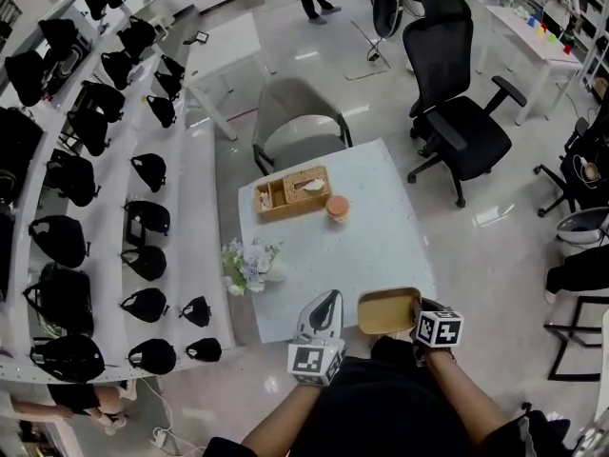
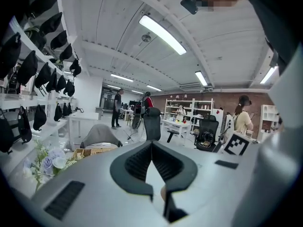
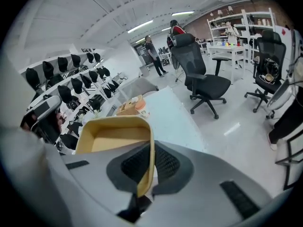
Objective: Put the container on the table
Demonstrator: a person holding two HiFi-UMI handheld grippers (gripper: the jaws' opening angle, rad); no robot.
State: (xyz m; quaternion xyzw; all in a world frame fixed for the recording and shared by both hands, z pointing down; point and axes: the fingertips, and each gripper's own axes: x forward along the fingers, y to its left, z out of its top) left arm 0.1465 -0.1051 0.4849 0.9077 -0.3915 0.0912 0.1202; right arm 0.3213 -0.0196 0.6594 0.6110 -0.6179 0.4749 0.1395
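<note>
The head view looks steeply down from above onto the white bench (image 1: 352, 255), while each gripper view sits close behind its own fingers (image 2: 138, 162), facing outward across the room, all three sharing the bench, wicker basket (image 1: 290, 193) and black office chair (image 1: 457, 112).

The container (image 1: 388, 310) looks like matt tan paperboard; the desk (image 1: 362, 250) smooth, pale, speckled; the floor (image 1: 495, 222) glossy.

White table (image 1: 371, 246): wicker tray (image 1: 292, 192), orange cup (image 1: 337, 207) beside; flowers (image 1: 249, 263) at L edge.
</note>
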